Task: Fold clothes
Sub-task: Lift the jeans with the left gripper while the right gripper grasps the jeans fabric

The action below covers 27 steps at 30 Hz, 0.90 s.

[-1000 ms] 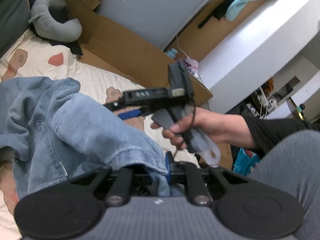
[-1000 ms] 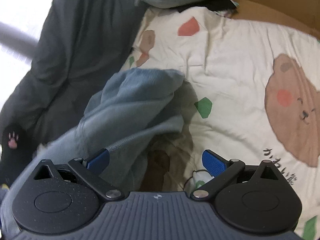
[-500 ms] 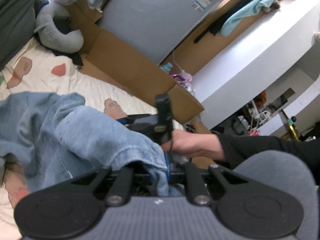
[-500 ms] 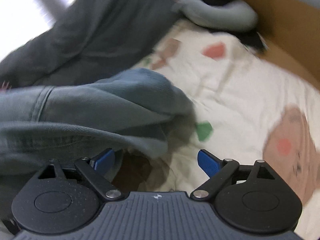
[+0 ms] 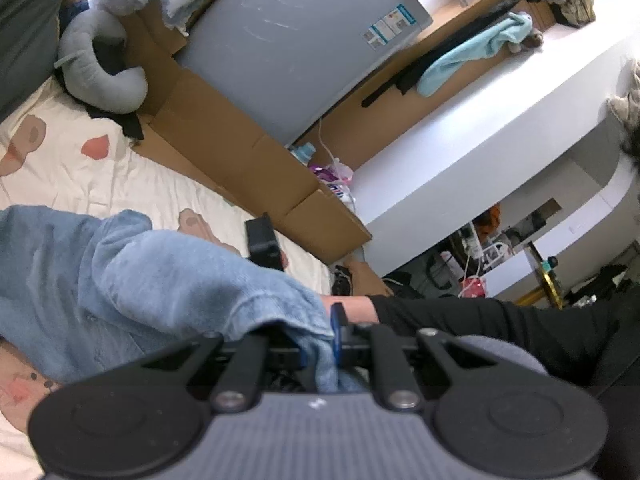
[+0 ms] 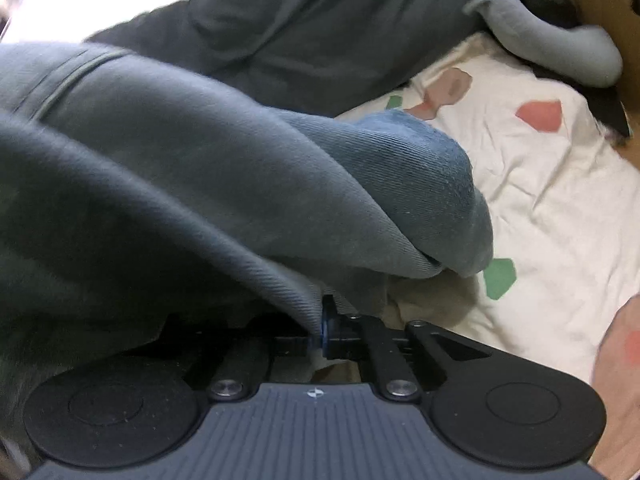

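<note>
Closest in, the left hand-held gripper (image 5: 320, 350) is clenched on a fold of the blue denim garment (image 5: 132, 280), the cloth bunched between its blue pads. The right hand-held gripper (image 6: 322, 330) has just snapped its jaws together and now pinches an edge of the same denim garment (image 6: 240, 184), which drapes over its left side and fills the view from nine to twelve o'clock.

The garment hangs lifted between the two grippers, its loose part sagging onto the bed sheet (image 6: 540, 200), cream with coloured patches and a bear print. In the left wrist view a black-sleeved forearm (image 5: 480, 320) reaches in from three o'clock just behind the denim, and the dark top of the right tool pokes up above the cloth.

Further off, at about eleven o'clock, a grey curved pillow (image 5: 100, 68) lies at the head of the bed beside a dark grey blanket (image 6: 320, 20). Flattened cardboard (image 5: 224, 152) lines the bed's far edge, with a grey fridge (image 5: 300, 40) behind it. At one o'clock a turquoise cloth (image 5: 472, 56) hangs over a wooden ledge.
</note>
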Tool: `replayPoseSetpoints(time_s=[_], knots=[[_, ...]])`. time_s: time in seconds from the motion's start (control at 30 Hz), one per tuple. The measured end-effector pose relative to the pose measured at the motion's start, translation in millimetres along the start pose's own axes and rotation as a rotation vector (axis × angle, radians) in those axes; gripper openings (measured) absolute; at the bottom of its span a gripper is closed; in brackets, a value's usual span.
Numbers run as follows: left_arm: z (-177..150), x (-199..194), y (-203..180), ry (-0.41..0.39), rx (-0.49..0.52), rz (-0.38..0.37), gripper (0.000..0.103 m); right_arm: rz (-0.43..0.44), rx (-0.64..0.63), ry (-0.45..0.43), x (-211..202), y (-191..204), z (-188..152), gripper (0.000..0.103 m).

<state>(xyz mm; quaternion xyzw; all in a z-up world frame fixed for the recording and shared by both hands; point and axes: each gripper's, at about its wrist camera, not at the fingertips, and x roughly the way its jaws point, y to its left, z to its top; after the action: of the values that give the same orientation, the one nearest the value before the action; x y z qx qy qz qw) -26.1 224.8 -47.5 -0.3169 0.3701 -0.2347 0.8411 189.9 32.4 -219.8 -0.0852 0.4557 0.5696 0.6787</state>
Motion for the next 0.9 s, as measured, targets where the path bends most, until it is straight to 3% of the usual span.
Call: replayPoseSetpoints(time_s=[0.37, 0.9], knots=[[0, -12, -3, -0.001, 0.007, 0.060, 0.011, -0.100, 0.078, -0.053, -102, -13, -9, 0.002], [1, -55, -61, -0.087, 0.070, 0.034, 0.011, -0.197, 0.076, -0.257, -257, 49, 10, 0.002]])
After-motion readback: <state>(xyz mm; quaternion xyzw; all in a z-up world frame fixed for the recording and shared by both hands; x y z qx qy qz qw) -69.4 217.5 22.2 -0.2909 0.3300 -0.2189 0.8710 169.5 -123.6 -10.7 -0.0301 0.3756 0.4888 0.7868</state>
